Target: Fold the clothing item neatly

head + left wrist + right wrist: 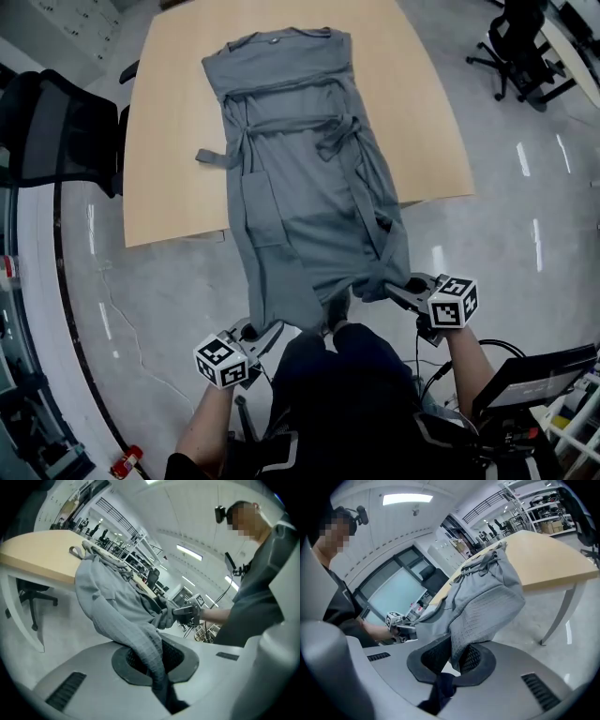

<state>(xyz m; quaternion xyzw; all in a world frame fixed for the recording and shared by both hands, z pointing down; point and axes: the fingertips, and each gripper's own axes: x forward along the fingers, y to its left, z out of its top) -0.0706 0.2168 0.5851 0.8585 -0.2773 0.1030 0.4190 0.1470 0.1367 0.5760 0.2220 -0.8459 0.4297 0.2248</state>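
A long grey garment (300,178) with belt ties lies spread lengthwise on the light wooden table (169,141). Its lower end hangs off the near table edge toward me. My left gripper (267,330) is shut on the garment's near left hem corner, and the cloth runs between its jaws (157,665). My right gripper (394,289) is shut on the near right hem corner, gathered cloth pinched in it (454,660). Both grippers are held up in front of my body, below the table edge in the head view. Each gripper view shows the garment (117,597) (487,592) draping back to the table.
A black mesh chair (56,127) stands left of the table. Another office chair (520,47) is at the far right. A dark screen on a stand (534,380) sits by my right arm. A small red object (127,461) lies on the floor at lower left.
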